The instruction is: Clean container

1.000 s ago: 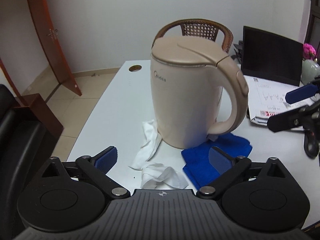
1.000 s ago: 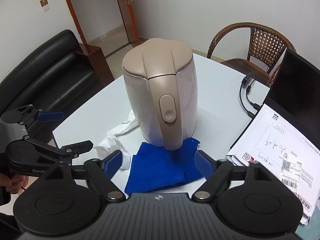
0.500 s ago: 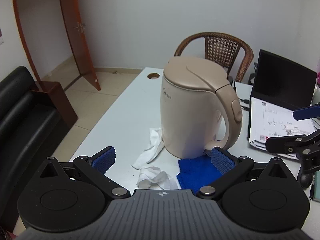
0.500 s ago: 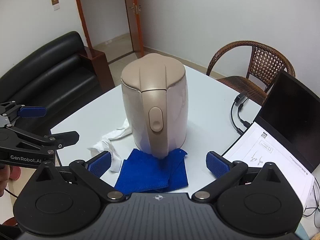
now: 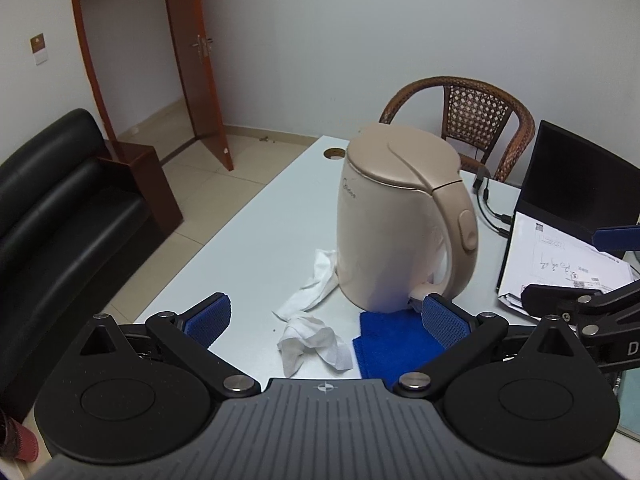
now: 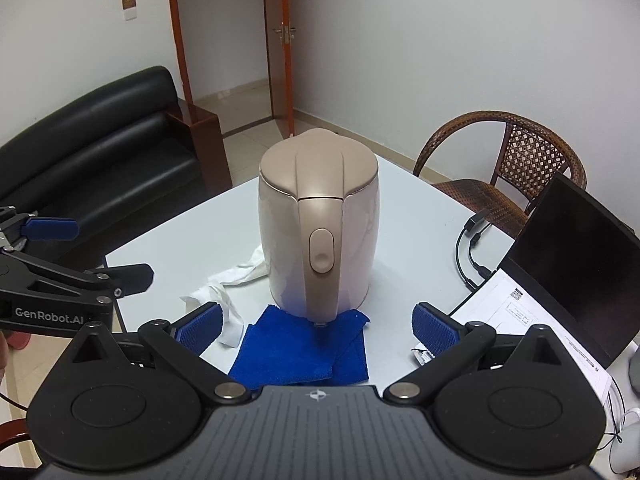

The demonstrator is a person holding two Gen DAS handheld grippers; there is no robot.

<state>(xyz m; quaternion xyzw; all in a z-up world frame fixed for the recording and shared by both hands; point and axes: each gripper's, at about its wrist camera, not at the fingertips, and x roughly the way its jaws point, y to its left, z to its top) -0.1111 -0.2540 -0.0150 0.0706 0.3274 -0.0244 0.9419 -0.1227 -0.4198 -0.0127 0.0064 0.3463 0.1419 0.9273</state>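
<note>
The beige kettle [image 6: 318, 228] stands upright on the white table [image 5: 248, 240] with its lid down, its handle facing the right gripper [image 6: 316, 324] and its base resting on the far edge of a folded blue cloth [image 6: 304, 352]. A crumpled white tissue [image 5: 312, 336] lies just beside the kettle, touching its base on the side away from the laptop [image 6: 576, 264] and papers [image 5: 560, 264]. Both grippers hang in front of the kettle, clear of it; the left gripper [image 5: 326, 316] has its jaws wide apart and empty, and the right one likewise holds nothing between its spread pads. The scene fits a kettle about to be wiped as well as one already wiped and set down, so the stage cannot be settled. If wiping is called for, a good pass would probably need one gripper steadying the kettle by its handle, since a tall, light body may slide or tip under sideways pressure. The other could pinch the cloth by a free corner rather than the part pinned beneath the base.
</note>
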